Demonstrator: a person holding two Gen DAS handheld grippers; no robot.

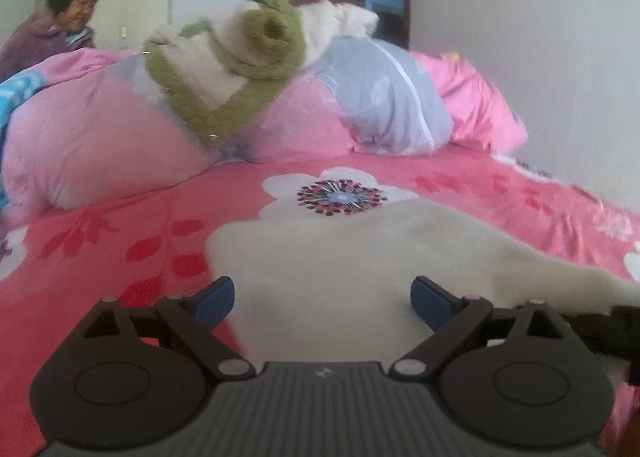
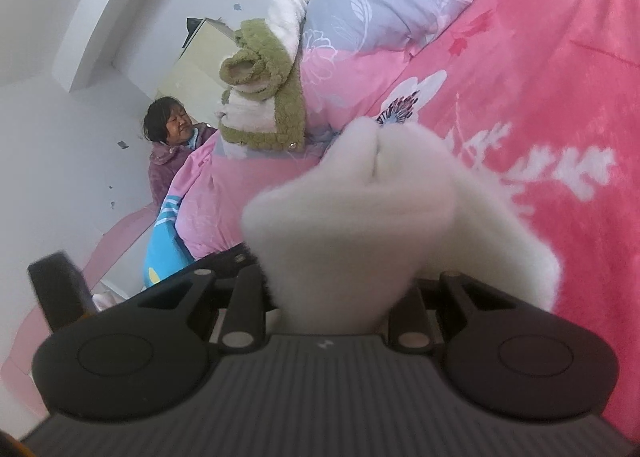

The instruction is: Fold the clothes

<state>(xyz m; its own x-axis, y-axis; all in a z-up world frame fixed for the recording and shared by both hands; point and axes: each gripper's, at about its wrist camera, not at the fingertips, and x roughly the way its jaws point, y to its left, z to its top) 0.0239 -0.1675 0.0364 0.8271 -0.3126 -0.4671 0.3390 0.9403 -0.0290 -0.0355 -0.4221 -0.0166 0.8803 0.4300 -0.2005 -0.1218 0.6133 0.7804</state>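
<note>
Because I need one end of the white fleece garment (image 2: 360, 217) off the bed to shape it, I have my right gripper (image 2: 340, 297) pinching a bunched fold of it, the cloth rising in a soft hump straight out from between the fingers and hiding their tips. The rest of the garment trails down and lies spread on the pink flowered bedsheet (image 1: 120, 241), reaching from near the sheet's front edge toward its middle, just short of the big printed flower. My left gripper (image 1: 322, 297) hovers low over that flat part with its blue-padded fingers (image 1: 216, 299) spread wide and nothing between them; I judge it is held that way so it can take a second hold on the cloth or press it down while the right one lifts, though which of these I cannot say. Whether I am raising this end to carry it over into a fold or have just picked the garment up to lay it out, the pictures fit both. Farther back, along the bed's far edge, a rolled pink and grey quilt (image 1: 360, 97) is heaped, and on top of it sits another fleece piece, white with green trim (image 1: 240, 57), bundled rather than flat. A person in a purple jacket (image 1: 36, 37) leans at the bed's far left corner, well apart from my work.
</note>
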